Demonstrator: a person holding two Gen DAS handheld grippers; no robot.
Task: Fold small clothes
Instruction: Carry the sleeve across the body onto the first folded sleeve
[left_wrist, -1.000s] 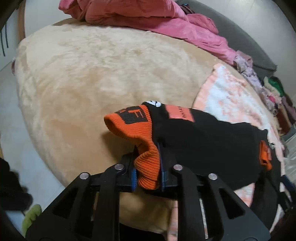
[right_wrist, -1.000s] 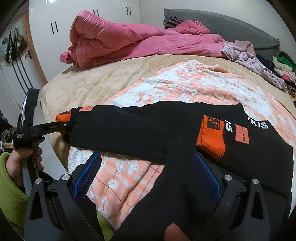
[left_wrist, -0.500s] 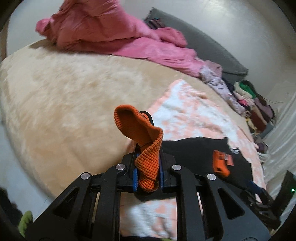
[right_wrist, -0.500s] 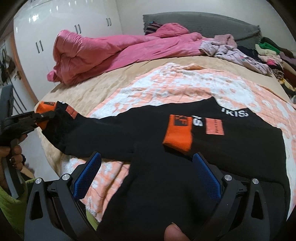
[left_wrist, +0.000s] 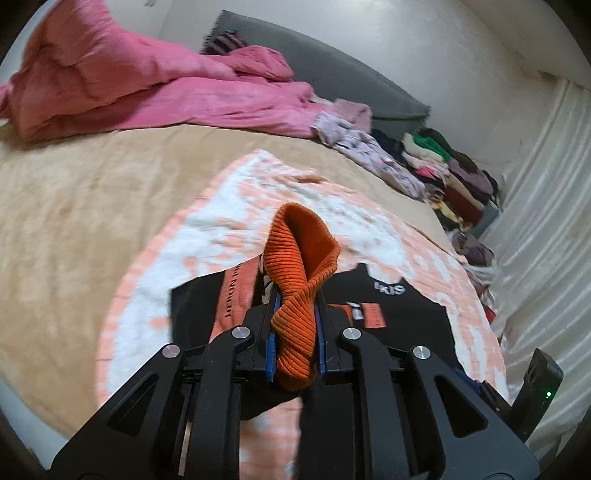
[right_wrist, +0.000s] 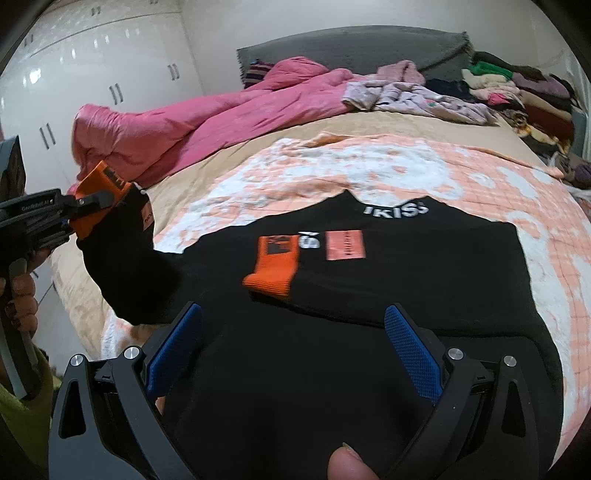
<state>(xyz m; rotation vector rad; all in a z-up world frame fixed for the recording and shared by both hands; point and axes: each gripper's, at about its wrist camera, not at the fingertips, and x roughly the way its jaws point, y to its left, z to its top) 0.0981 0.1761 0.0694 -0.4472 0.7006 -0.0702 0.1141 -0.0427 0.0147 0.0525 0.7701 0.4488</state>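
The black garment (right_wrist: 369, 295) lies spread on the peach-and-white blanket (right_wrist: 369, 170) on the bed, printed side up; one sleeve is already folded across the chest, its orange cuff (right_wrist: 273, 269) resting beside the printed patches; the other sleeve's orange cuff (left_wrist: 299, 295) is clamped between the jaws of the left gripper (left_wrist: 295, 332), which are closed on the ribbed knit. A second ago this cuff hung out past the blanket's left edge with the sleeve stretched sideways; it is now raised clear of the bed and carried inward over the garment's body, so that the left wrist view looks down on the chest print rather than on the tan bedspread (left_wrist: 74, 206). In the right wrist view the lifted sleeve rises from the shoulder to the left gripper (right_wrist: 79, 212), held in a person's hand (right_wrist: 20, 288). The right gripper (right_wrist: 291, 350) hovers low over the garment's lower part; its jaws stand wide apart and grip nothing; it has shifted across the fabric while keeping that opening. Judgement: the second sleeve fold is in progress; the cuff should next be laid on the chest near the first cuff. Beyond lie a pink duvet (right_wrist: 221, 118) and stacked clothes (right_wrist: 517, 88).
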